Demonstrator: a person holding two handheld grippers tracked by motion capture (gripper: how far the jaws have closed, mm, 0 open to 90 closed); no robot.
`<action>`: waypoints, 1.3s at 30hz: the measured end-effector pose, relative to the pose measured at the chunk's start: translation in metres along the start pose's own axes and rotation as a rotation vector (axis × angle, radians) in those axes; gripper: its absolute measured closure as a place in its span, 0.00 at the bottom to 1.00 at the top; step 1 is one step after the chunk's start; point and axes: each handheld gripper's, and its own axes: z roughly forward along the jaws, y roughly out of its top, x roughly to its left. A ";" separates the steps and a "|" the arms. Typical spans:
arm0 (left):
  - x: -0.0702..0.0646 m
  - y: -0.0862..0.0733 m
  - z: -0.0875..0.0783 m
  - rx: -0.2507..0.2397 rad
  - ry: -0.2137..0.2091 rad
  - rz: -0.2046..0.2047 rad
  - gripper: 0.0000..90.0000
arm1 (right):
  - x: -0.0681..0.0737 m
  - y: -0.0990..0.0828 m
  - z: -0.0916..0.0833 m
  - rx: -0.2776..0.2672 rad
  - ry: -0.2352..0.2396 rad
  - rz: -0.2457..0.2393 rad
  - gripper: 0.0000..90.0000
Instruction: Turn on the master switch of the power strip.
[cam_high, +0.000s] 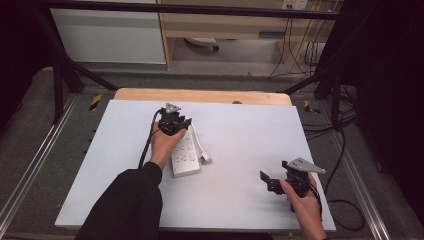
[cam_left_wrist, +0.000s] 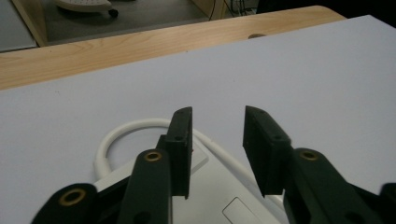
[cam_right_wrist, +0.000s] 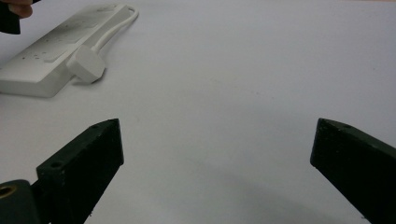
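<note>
Power strip (cam_high: 185, 155) partly hidden under left gripper (cam_high: 176, 121), fingers apart

Lying left of centre on the white board (cam_high: 240, 150): a white power strip (cam_high: 185, 156), its cord (cam_left_wrist: 122, 131) looping at the far end, plug (cam_right_wrist: 86, 64) resting just beside its right side. Showing beyond the board's far edge: a wooden tabletop (cam_high: 200, 95).

Left gripper (cam_left_wrist: 217, 154) sits right over the power strip (cam_high: 185, 156), jaws partly apart, white cord (cam_left_wrist: 135, 130) looping just ahead; past the loop the table (cam_high: 240, 125) runs bare to its wooden far edge. Right gripper (cam_right_wrist: 212, 177), jaws wide, has bare table ahead and between them; strip and plug (cam_right_wrist: 86, 64) well off to its far left.
</note>
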 end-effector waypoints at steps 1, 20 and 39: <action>0.000 0.000 -0.001 -0.001 -0.010 0.002 0.67 | 0.000 0.000 0.000 0.000 0.000 0.000 0.03; -0.012 0.010 -0.026 -0.036 -0.078 -0.020 0.20 | 0.001 0.001 0.001 0.005 0.005 -0.007 0.03; -0.013 0.016 -0.053 -0.062 -0.100 0.003 0.12 | 0.001 0.000 0.002 0.004 0.000 -0.005 0.03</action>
